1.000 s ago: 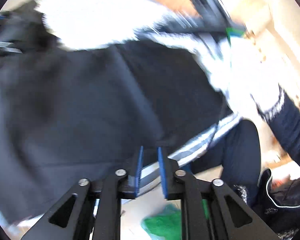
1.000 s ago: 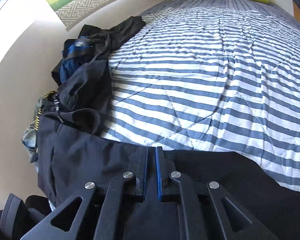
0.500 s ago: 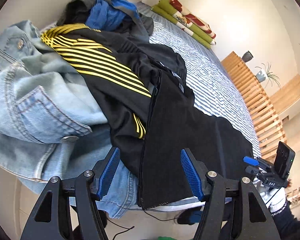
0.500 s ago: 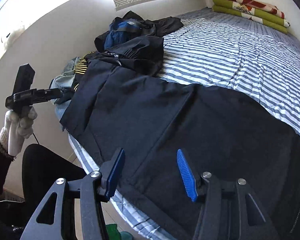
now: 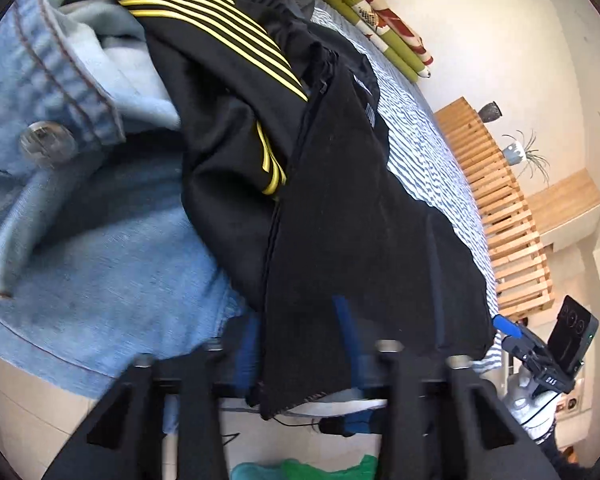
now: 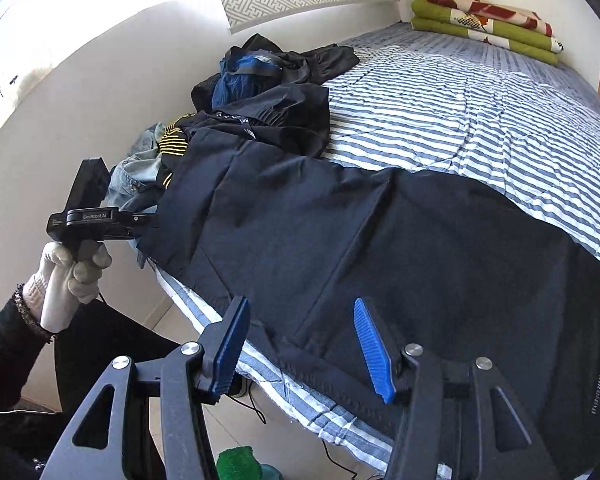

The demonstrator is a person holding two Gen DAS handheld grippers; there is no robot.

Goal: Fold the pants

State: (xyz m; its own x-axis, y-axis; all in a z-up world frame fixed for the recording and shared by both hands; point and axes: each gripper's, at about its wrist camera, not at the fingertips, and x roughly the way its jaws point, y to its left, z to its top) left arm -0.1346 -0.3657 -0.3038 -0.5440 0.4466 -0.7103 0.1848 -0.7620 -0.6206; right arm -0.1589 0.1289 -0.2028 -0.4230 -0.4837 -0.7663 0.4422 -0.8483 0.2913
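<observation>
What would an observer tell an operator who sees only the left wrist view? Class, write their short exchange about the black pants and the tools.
Operator: Are the right tongs gripping the pants?
Observer: No. The right tongs have just been opening. They stand open above the black pants near the edge of the striped quilt and pinch nothing.
Operator: What holds my own tool?
Observer: The left hand, in a white knitted glove, grips its handle from below, beside the end of the pants nearest the clothes pile.
</observation>
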